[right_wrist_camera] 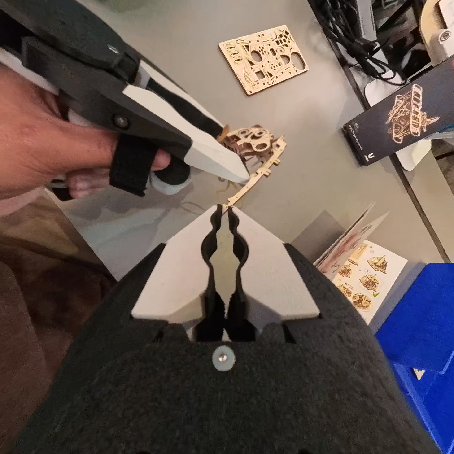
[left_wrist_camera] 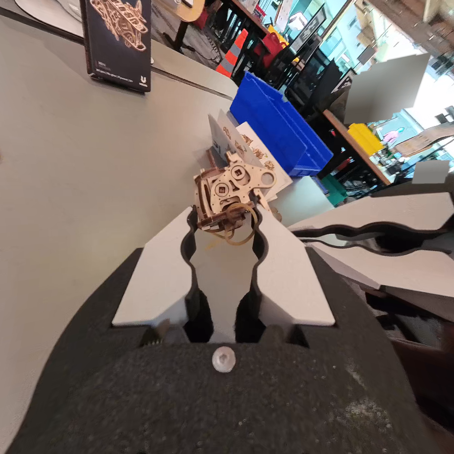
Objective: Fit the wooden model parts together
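My left gripper (left_wrist_camera: pixel 224 216) is shut on a small wooden model assembly (left_wrist_camera: pixel 233 189) with a loose rubber band (left_wrist_camera: pixel 239 226) hanging from it, held above the grey table. In the right wrist view the left gripper (right_wrist_camera: pixel 233 157) holds the same assembly (right_wrist_camera: pixel 253 143). My right gripper (right_wrist_camera: pixel 223 208) is shut on the near end of a thin curved wooden strip (right_wrist_camera: pixel 255 177) with tabs. The strip runs up to the assembly and touches its side. The right gripper also shows at the right edge of the left wrist view (left_wrist_camera: pixel 297 234).
A punched wooden parts sheet (right_wrist_camera: pixel 262 59) lies farther out on the table. A dark model box (right_wrist_camera: pixel 398 122) stands at the right, also in the left wrist view (left_wrist_camera: pixel 118 41). An open instruction booklet (right_wrist_camera: pixel 356 275) and a blue bin (right_wrist_camera: pixel 422 326) lie near right.
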`<act>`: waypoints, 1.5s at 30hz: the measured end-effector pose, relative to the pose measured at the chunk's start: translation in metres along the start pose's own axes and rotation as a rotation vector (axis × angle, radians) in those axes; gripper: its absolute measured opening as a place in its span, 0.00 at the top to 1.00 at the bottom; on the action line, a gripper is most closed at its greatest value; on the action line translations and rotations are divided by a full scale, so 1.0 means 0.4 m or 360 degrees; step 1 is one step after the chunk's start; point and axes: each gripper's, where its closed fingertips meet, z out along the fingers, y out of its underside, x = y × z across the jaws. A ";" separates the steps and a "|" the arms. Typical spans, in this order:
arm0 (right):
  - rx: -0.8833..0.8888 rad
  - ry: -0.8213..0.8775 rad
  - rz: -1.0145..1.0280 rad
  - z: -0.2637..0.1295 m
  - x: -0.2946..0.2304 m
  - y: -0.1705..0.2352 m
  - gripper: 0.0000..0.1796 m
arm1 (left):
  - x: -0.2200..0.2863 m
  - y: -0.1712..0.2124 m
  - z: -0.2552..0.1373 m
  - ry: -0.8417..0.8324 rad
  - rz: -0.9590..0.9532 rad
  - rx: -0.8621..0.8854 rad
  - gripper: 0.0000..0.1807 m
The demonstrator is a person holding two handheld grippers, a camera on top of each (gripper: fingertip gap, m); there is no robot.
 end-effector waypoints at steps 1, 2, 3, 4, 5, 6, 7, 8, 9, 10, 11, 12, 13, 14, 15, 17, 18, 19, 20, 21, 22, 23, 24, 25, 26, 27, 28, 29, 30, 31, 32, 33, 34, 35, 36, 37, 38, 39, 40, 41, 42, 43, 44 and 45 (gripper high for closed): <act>0.0002 -0.0025 0.0007 -0.003 -0.003 -0.005 0.98 | 0.003 0.000 0.002 0.0029 -0.0034 0.0004 0.77; 0.0005 -0.0056 0.0024 -0.005 -0.007 -0.010 0.97 | 0.009 0.000 0.003 0.0069 -0.0069 0.0012 0.77; 0.0007 -0.0078 0.0038 -0.007 -0.009 -0.014 0.96 | 0.016 -0.001 0.005 0.0114 -0.0103 0.0021 0.77; 0.0018 -0.0112 0.0052 -0.011 -0.014 -0.019 0.95 | 0.022 -0.004 0.005 0.0152 -0.0133 0.0033 0.77; 0.0041 -0.0162 0.0076 -0.018 -0.021 -0.024 0.94 | 0.028 -0.006 0.005 0.0188 -0.0154 0.0048 0.77; 0.0092 -0.0219 0.0109 -0.033 -0.024 -0.032 0.92 | 0.033 -0.007 0.005 0.0221 -0.0172 0.0052 0.77; 0.0172 -0.0268 0.0153 -0.054 -0.014 -0.037 0.91 | 0.034 -0.010 0.003 0.0242 -0.0188 0.0061 0.77; 0.0263 -0.0311 0.0242 -0.078 0.008 -0.037 0.91 | 0.035 -0.016 -0.001 0.0264 -0.0199 0.0083 0.77; 0.0342 -0.0367 0.0371 -0.093 0.039 -0.031 0.91 | 0.035 -0.022 -0.006 0.0288 -0.0206 0.0104 0.77; 0.0417 -0.0465 0.0518 -0.103 0.065 -0.024 0.90 | 0.036 -0.031 -0.011 0.0312 -0.0214 0.0130 0.77; 0.0492 -0.0601 0.0695 -0.106 0.084 -0.020 0.88 | 0.039 -0.039 -0.016 0.0344 -0.0222 0.0158 0.77; 0.0585 -0.0794 0.0901 -0.108 0.094 -0.030 0.88 | 0.047 -0.046 -0.019 0.0385 -0.0229 0.0185 0.77; 0.0730 -0.1004 0.1098 -0.118 0.102 -0.057 0.88 | 0.061 -0.054 -0.022 0.0441 -0.0233 0.0211 0.77; 0.0859 -0.1137 0.1250 -0.116 0.118 -0.075 0.88 | 0.080 -0.060 -0.025 0.0513 -0.0230 0.0230 0.77; 0.0927 -0.1213 0.1339 -0.099 0.127 -0.079 0.87 | 0.101 -0.066 -0.029 0.0584 -0.0218 0.0249 0.77; 0.0988 -0.1508 0.1466 -0.079 0.114 -0.088 0.80 | 0.145 -0.073 -0.038 0.0713 -0.0170 0.0272 0.77; 0.0996 -0.1675 0.1537 -0.076 0.104 -0.093 0.79 | 0.159 -0.071 -0.039 0.0740 -0.0133 0.0266 0.77; 0.0999 -0.1812 0.1571 -0.078 0.094 -0.097 0.79 | 0.168 -0.070 -0.039 0.0750 -0.0100 0.0267 0.77; 0.0975 -0.1894 0.1576 -0.075 0.082 -0.096 0.79 | 0.174 -0.071 -0.040 0.0757 -0.0084 0.0275 0.77; 0.0946 -0.1949 0.1553 -0.073 0.068 -0.094 0.79 | 0.178 -0.072 -0.040 0.0770 -0.0085 0.0280 0.77; 0.0934 -0.1995 0.1535 -0.075 0.059 -0.093 0.81 | 0.178 -0.071 -0.039 0.0774 -0.0094 0.0278 0.77; 0.0946 -0.2010 0.1555 -0.076 0.062 -0.093 0.84 | 0.178 -0.069 -0.038 0.0783 -0.0104 0.0272 0.77; 0.0948 -0.2026 0.1559 -0.076 0.063 -0.092 0.84 | 0.180 -0.067 -0.036 0.0799 -0.0121 0.0266 0.77; 0.0940 -0.2032 0.1554 -0.074 0.063 -0.088 0.84 | 0.180 -0.064 -0.035 0.0822 -0.0148 0.0250 0.77; 0.0933 -0.2042 0.1557 -0.073 0.063 -0.085 0.84 | 0.180 -0.062 -0.033 0.0835 -0.0165 0.0234 0.77; 0.0923 -0.2061 0.1565 -0.073 0.061 -0.082 0.84 | 0.181 -0.058 -0.031 0.0846 -0.0164 0.0218 0.77; 0.0911 -0.2079 0.1566 -0.072 0.060 -0.076 0.84 | 0.182 -0.053 -0.030 0.0854 -0.0151 0.0185 0.77; 0.0909 -0.2104 0.1571 -0.074 0.059 -0.070 0.84 | 0.184 -0.046 -0.030 0.0863 -0.0130 0.0148 0.77; 0.0923 -0.2145 0.1588 -0.078 0.062 -0.067 0.84 | 0.189 -0.041 -0.032 0.0883 -0.0099 0.0123 0.76; 0.0924 -0.2178 0.1601 -0.085 0.063 -0.062 0.84 | 0.193 -0.036 -0.035 0.0892 -0.0065 0.0098 0.76; 0.0916 -0.2177 0.1598 -0.081 0.063 -0.054 0.84 | 0.192 -0.030 -0.037 0.0882 -0.0034 0.0066 0.75; 0.0909 -0.2151 0.1577 -0.074 0.063 -0.045 0.84 | 0.190 -0.024 -0.037 0.0870 -0.0017 0.0033 0.73; 0.0904 -0.2124 0.1560 -0.067 0.066 -0.037 0.84 | 0.187 -0.016 -0.037 0.0858 -0.0012 -0.0005 0.72; 0.0897 -0.2108 0.1550 -0.063 0.069 -0.031 0.84 | 0.185 -0.008 -0.036 0.0855 -0.0020 -0.0041 0.72; 0.0884 -0.2092 0.1534 -0.059 0.070 -0.024 0.84 | 0.184 -0.003 -0.036 0.0862 -0.0046 -0.0063 0.71; 0.0863 -0.2059 0.1507 -0.053 0.070 -0.017 0.83 | 0.177 0.002 -0.033 0.0850 -0.0086 -0.0085 0.71; 0.0849 -0.2022 0.1470 -0.048 0.069 -0.011 0.84 | 0.173 0.007 -0.031 0.0846 -0.0125 -0.0104 0.71; 0.0842 -0.1994 0.1442 -0.047 0.070 -0.006 0.84 | 0.169 0.012 -0.029 0.0848 -0.0163 -0.0119 0.71; 0.0832 -0.1973 0.1420 -0.045 0.070 -0.003 0.83 | 0.165 0.016 -0.027 0.0846 -0.0200 -0.0138 0.71; 0.0821 -0.1944 0.1398 -0.043 0.070 0.001 0.84 | 0.163 0.018 -0.027 0.0853 -0.0232 -0.0151 0.71; 0.0811 -0.1920 0.1369 -0.042 0.068 0.004 0.84 | 0.162 0.021 -0.026 0.0857 -0.0254 -0.0161 0.72; 0.0803 -0.1903 0.1341 -0.042 0.066 0.005 0.84 | 0.158 0.026 -0.023 0.0847 -0.0262 -0.0182 0.72; 0.0794 -0.1884 0.1319 -0.041 0.064 0.005 0.83 | 0.158 0.030 -0.022 0.0847 -0.0263 -0.0198 0.72; 0.0779 -0.1864 0.1292 -0.039 0.060 0.006 0.83 | 0.160 0.032 -0.022 0.0854 -0.0267 -0.0205 0.73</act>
